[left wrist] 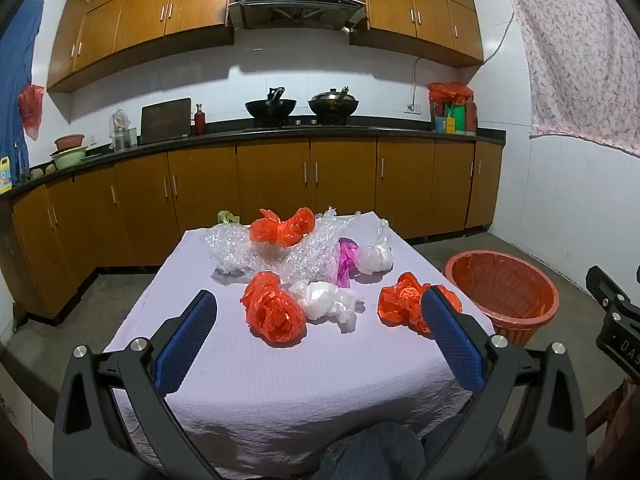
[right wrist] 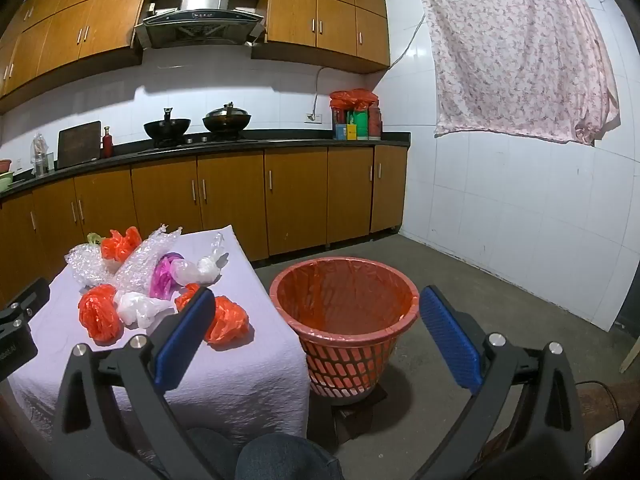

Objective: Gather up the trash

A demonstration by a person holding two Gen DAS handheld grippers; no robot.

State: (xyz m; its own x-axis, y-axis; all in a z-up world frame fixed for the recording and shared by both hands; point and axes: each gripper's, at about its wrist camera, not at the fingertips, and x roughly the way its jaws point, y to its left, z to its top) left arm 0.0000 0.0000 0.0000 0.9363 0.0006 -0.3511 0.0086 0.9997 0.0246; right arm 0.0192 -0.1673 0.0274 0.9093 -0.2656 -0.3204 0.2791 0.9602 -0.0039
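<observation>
Crumpled trash lies on a table (left wrist: pixel 240 380) under a lilac cloth: orange bags (left wrist: pixel 274 312) (left wrist: pixel 400 304) (left wrist: pixel 282 226), a white bag (left wrist: pixel 324 300), bubble wrap (left wrist: pixel 232 248), a purple bag (left wrist: pixel 346 260) and a knotted clear bag (left wrist: pixel 374 256). An orange basket (right wrist: pixel 344 312) lined with an orange bag stands on the floor right of the table. My left gripper (left wrist: pixel 320 304) hovers open over the near table edge, nothing between its blue pads. My right gripper (right wrist: pixel 316 304) is open too, held before the basket, empty. In the right wrist view the same trash (right wrist: pixel 100 312) shows at left.
Brown kitchen cabinets (left wrist: pixel 280 180) and a black counter with two woks (left wrist: pixel 272 106) run along the back wall. A floral cloth (right wrist: pixel 520 48) hangs on the tiled right wall. The person's knee (right wrist: pixel 280 460) in jeans shows below the grippers. Bare concrete floor (right wrist: pixel 500 320) surrounds the basket.
</observation>
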